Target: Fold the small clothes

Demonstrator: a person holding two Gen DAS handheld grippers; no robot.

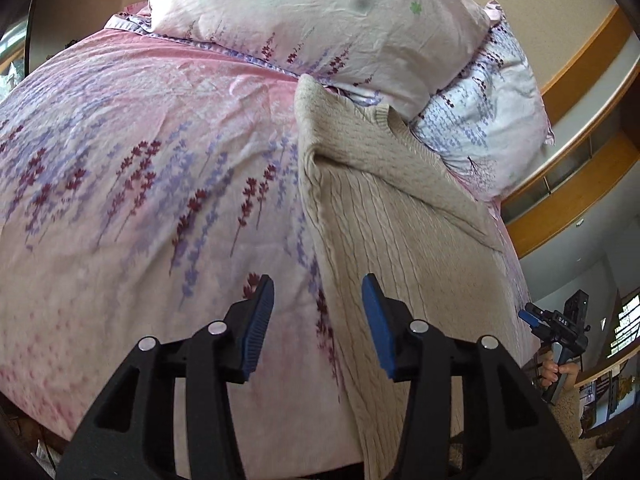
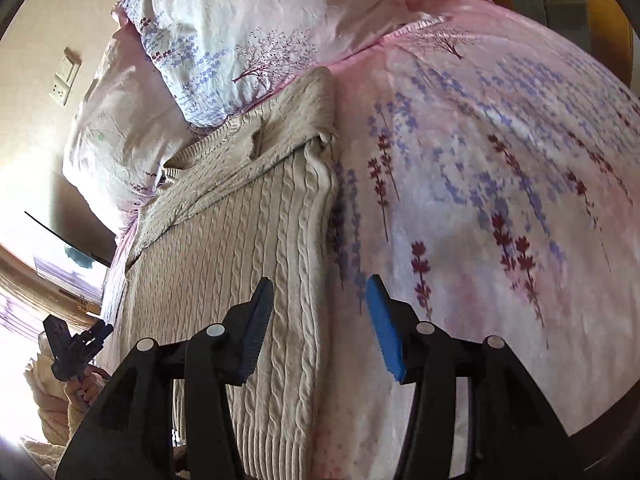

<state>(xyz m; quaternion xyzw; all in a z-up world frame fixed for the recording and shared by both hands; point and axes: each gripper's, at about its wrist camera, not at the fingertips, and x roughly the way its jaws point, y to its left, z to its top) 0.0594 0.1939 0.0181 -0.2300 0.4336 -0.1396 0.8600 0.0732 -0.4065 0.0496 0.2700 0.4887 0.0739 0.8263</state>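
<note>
Cream cable-knit, the sweater (image 1: 400, 216) lies flat on the bed (image 1: 140, 160), its collar end up against the pillows (image 1: 320, 20) and its ribbed hem toward the near edge. Both long sides look turned in already, leaving a narrow strip with a sleeve laid slantwise across the chest; judging from that, the lengthwise folds are done and what remains is bringing hem to collar, perhaps twice.

The left tool (image 1: 318, 320) hangs released above the sweater's left edge, gripping nothing, its blue pads well apart. The right tool (image 2: 320, 320) is likewise spread and empty, hovering over the right edge.

Only the right view shows the ribbed hem and the full run of cables down the body, plus the tucked fold at the shoulder. It also catches the left tool off to the side, held in a hand. The left view shows more bare bed and the right tool at the far edge, but the hem falls out of sight behind its own fingers.
</note>
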